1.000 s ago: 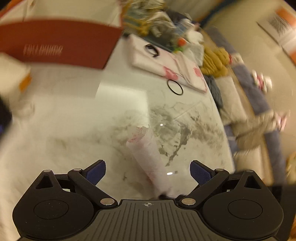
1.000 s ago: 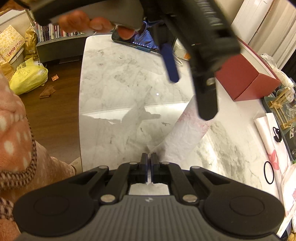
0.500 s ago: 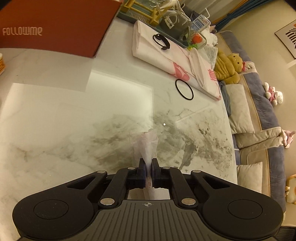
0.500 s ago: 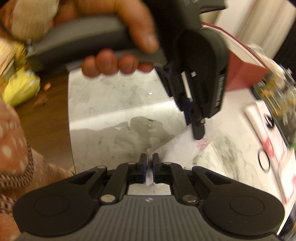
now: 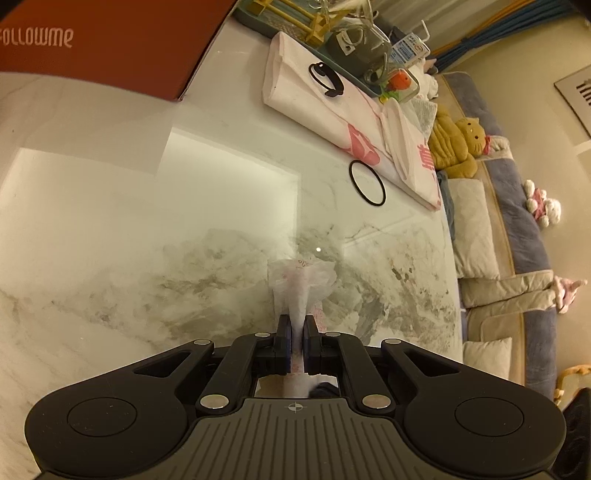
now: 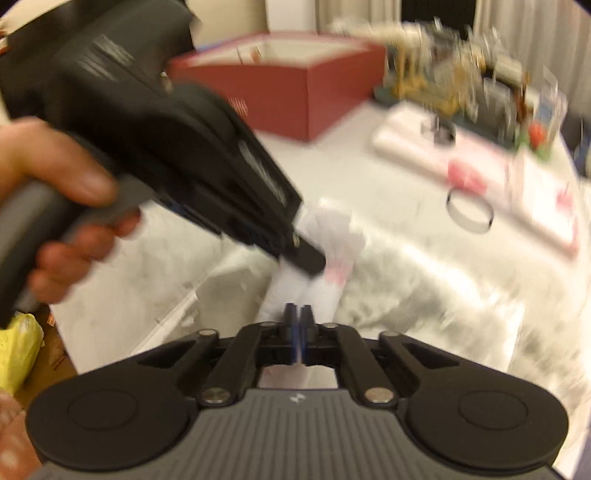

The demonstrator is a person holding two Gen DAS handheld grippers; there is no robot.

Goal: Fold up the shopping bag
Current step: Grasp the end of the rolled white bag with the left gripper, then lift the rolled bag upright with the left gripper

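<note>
The shopping bag [image 5: 301, 284] is thin white plastic with pink print, rolled into a narrow strip over the marble table [image 5: 147, 240]. My left gripper [image 5: 297, 325] is shut on one end, which bunches up just past the pads. In the blurred right wrist view the bag [image 6: 334, 240] runs from my right gripper [image 6: 298, 325] up to the left gripper [image 6: 308, 260], which a hand [image 6: 55, 184] holds. The right jaws are closing tight on the near end, and white plastic shows beneath the fingers.
A red box [image 5: 92, 40] stands at the table's far left. A pile of folded white bags [image 5: 332, 110], a black ring [image 5: 367, 182] and a tray of glassware [image 5: 332, 26] line the far edge. A sofa with a plush toy [image 5: 461, 147] lies beyond.
A second ago the left gripper hung open over the rolled bag; it then shut on the end and has stayed shut. The right gripper has rolled and swung towards the red box, still holding its end.
</note>
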